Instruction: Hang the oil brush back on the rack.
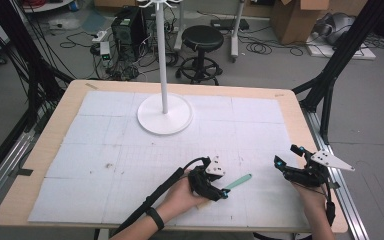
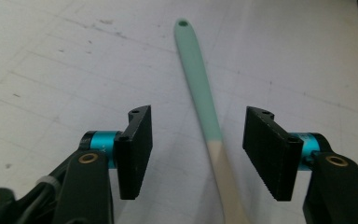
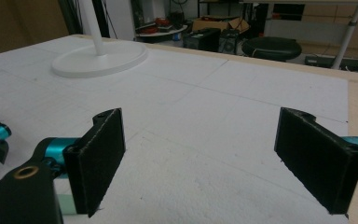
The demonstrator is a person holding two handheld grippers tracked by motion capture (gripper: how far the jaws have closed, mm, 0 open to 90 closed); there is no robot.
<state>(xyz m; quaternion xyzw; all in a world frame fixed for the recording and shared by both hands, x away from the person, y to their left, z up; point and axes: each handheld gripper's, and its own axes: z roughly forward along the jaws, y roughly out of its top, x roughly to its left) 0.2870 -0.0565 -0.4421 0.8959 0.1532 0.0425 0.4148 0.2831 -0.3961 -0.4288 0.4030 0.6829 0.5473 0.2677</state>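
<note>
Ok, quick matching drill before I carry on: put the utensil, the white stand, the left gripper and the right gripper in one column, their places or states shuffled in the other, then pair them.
1. utensil
2. white stand
3. left gripper
4. right gripper

a. open over bare mat, near the table's right edge
b. upright at the far middle of the mat
c. flat on the mat, mint handle, pale end
d. open, jaws either side of the utensil

Pairs: 1-c, 2-b, 3-d, 4-a
</note>
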